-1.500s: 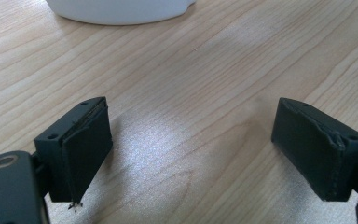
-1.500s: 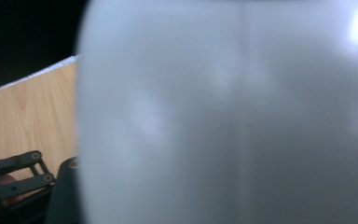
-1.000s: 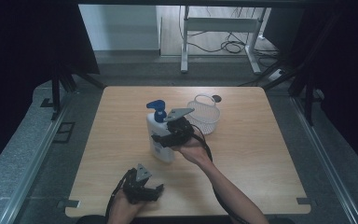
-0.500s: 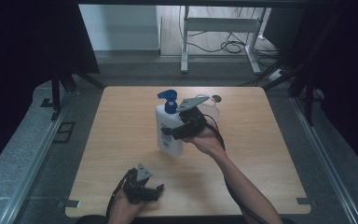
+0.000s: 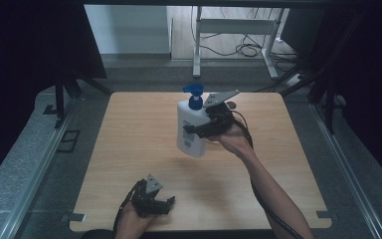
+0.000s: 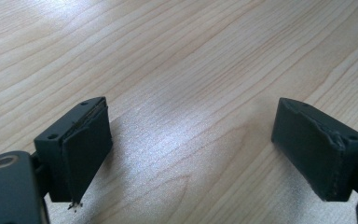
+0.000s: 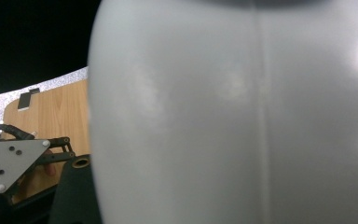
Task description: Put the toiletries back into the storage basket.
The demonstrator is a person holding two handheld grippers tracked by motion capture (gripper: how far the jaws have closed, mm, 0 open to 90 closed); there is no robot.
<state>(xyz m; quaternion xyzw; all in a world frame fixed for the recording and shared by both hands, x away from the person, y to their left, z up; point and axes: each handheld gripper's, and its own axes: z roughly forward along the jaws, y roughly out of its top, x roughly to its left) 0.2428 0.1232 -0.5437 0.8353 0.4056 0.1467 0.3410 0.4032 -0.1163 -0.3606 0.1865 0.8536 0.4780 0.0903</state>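
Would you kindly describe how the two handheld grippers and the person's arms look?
Both grippers, left gripper and right gripper, are black, each topped by a grey three-cornered plate and trailing a black cable. The left's flat dark pads look worn at the edges. The forearms are bare, no sleeves.

The bottle (image 5: 193, 128) hung above the far middle of the table (image 5: 129, 134), held from its right by the right gripper (image 5: 199, 130). The left gripper (image 5: 165, 204) lay at the near edge, left of the middle, well apart from the bottle. Behind the table stood a metal frame (image 5: 234, 30) with cables (image 5: 246, 50) on the floor.
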